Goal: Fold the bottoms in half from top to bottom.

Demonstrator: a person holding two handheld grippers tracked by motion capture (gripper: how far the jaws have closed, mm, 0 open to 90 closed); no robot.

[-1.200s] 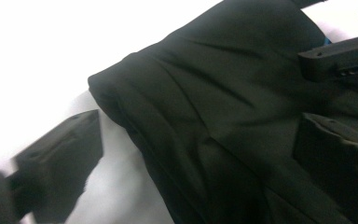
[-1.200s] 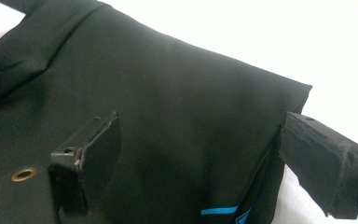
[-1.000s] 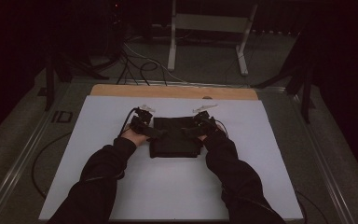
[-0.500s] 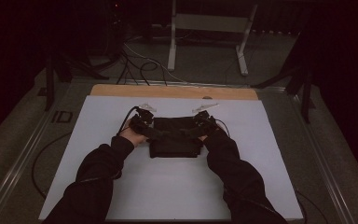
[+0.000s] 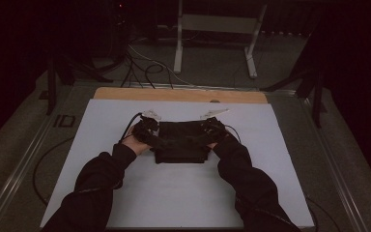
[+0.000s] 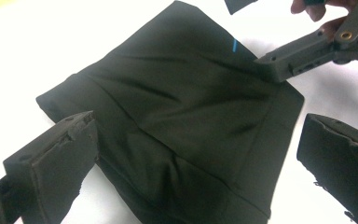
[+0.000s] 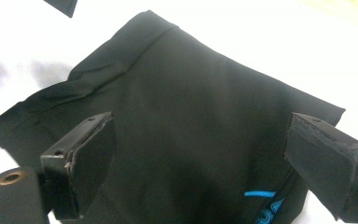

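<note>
A folded black garment [image 5: 181, 144] lies flat on the white table top [image 5: 270, 164], near its middle. My left gripper [image 5: 149, 133] is at the garment's left edge and my right gripper [image 5: 211, 130] at its right edge. In the left gripper view the left gripper [image 6: 198, 123] is open, its jaws spread wide over the black garment [image 6: 177, 116], and one jaw of the right gripper [image 6: 298, 56] shows at the top right. In the right gripper view the right gripper [image 7: 200, 123] is also open above the cloth, near a small blue mark [image 7: 260, 193].
A wooden strip [image 5: 178, 95] runs along the table's far edge. Behind it on the floor stand a white metal frame [image 5: 217, 29] and loose cables [image 5: 145, 65]. Metal rails [image 5: 24, 164] border the table's sides. A cable [image 5: 43, 169] loops at the left.
</note>
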